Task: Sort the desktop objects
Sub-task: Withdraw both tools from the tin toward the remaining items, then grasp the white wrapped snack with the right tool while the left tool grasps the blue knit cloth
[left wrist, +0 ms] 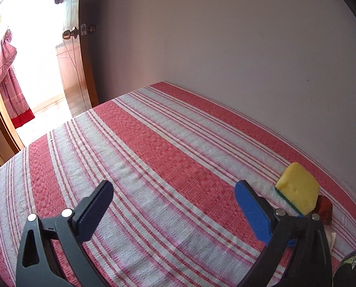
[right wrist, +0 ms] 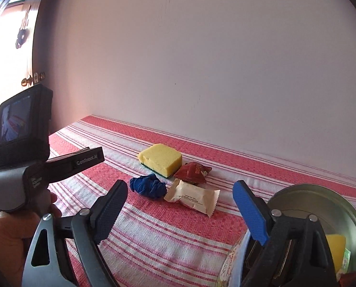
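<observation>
We see the left gripper [left wrist: 174, 193] gaping wide with nothing between its jaws, the sponge [left wrist: 297, 190] off past its right finger; the right gripper [right wrist: 180, 196] is also spread and empty, with blue cloth [right wrist: 149, 186], sponge [right wrist: 161, 159], red packet [right wrist: 193, 172] and cream packet [right wrist: 193, 197] lying close together ahead of it. All sit on a red-and-white striped cloth [right wrist: 166, 239] against a plain wall [right wrist: 201, 59], with a door [left wrist: 76, 59] at far left. In the right view, the left hand [right wrist: 8, 236] with its gripper body sits left, and a metal tin [right wrist: 321, 203] stands behind the right finger.
</observation>
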The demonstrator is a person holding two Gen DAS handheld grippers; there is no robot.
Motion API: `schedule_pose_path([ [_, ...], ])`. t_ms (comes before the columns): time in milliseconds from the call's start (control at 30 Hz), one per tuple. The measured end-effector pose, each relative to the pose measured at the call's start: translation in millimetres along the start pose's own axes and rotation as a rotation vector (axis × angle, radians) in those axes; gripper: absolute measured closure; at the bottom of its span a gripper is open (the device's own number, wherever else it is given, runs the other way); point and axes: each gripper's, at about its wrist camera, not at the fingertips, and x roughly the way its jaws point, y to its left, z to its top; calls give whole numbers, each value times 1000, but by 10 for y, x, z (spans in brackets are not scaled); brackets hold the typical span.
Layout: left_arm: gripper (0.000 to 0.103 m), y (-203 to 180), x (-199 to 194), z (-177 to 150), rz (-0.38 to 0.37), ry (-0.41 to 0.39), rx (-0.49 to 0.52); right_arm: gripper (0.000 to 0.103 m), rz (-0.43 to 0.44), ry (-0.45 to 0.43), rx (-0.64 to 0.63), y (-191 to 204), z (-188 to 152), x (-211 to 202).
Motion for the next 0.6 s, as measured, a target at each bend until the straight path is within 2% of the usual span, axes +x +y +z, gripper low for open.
schedule_pose_path([
  [100, 1, -84, 2, -16, -17, 23, 34, 22, 45, 169, 0, -50, 150, 294],
  [200, 1, -148, -3, -34, -29, 40, 62, 23, 30, 333, -33, -52, 266, 521],
  [267, 1, -177, -9, -51, -34, 50, 70, 23, 25, 405, -32, -71, 298, 627],
  [400, 1, -181, -5, -63, -38, 67, 62, 23, 40, 534, -57, -109, 292, 936],
  [533, 1, -150, 25, -63, -48, 87, 39, 23, 35, 624, -183, -50, 271, 1195],
  [600, 1, -157, 21, -73, -54, 93, 38, 23, 30, 641, -230, -13, 272, 1271],
])
